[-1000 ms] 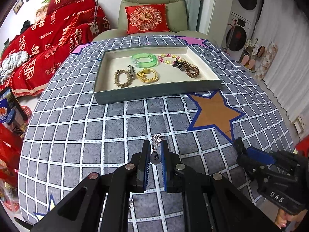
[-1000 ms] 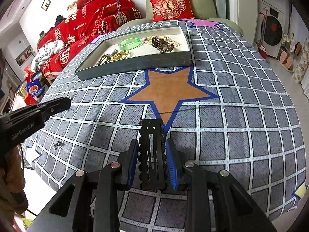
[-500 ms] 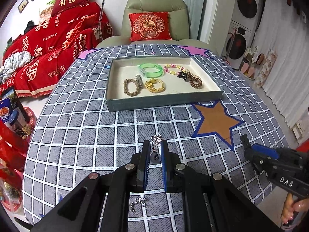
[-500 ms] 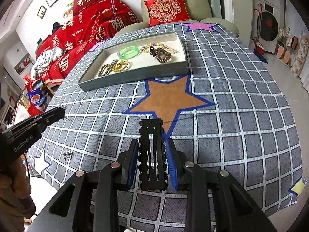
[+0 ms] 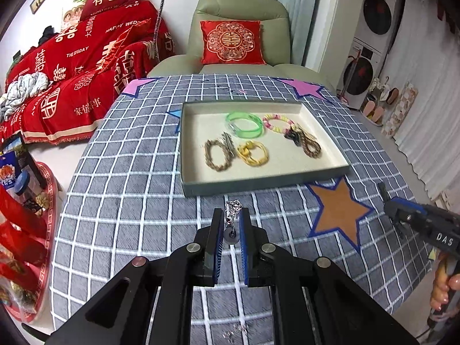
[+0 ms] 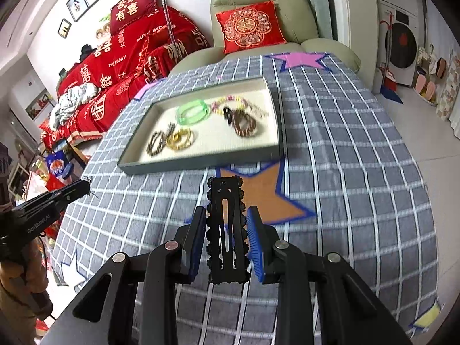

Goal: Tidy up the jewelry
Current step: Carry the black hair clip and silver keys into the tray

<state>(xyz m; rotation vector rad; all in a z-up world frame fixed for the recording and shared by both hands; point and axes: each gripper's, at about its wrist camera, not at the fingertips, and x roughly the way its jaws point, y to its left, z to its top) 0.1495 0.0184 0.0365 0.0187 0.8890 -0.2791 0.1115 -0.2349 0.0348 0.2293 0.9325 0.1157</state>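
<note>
Only the left wrist view shows the left gripper (image 5: 231,218) clamping a small silver earring (image 5: 231,211), while the right gripper (image 6: 226,215) pinches a black scalloped hair clip (image 6: 226,227).

Tray (image 5: 258,178) on checked tablecloth (image 5: 129,172), toward far half of table. In tray: bangle (image 5: 244,123) and beaded bracelet (image 5: 277,122) at back, two chain bracelets (image 5: 217,156) in front, hair ties (image 5: 309,143) at right. Star patch (image 5: 336,212) before tray's right corner. Armchair (image 5: 238,28) with cushion (image 5: 233,43) behind table; sofa (image 5: 72,72) to left.
</note>
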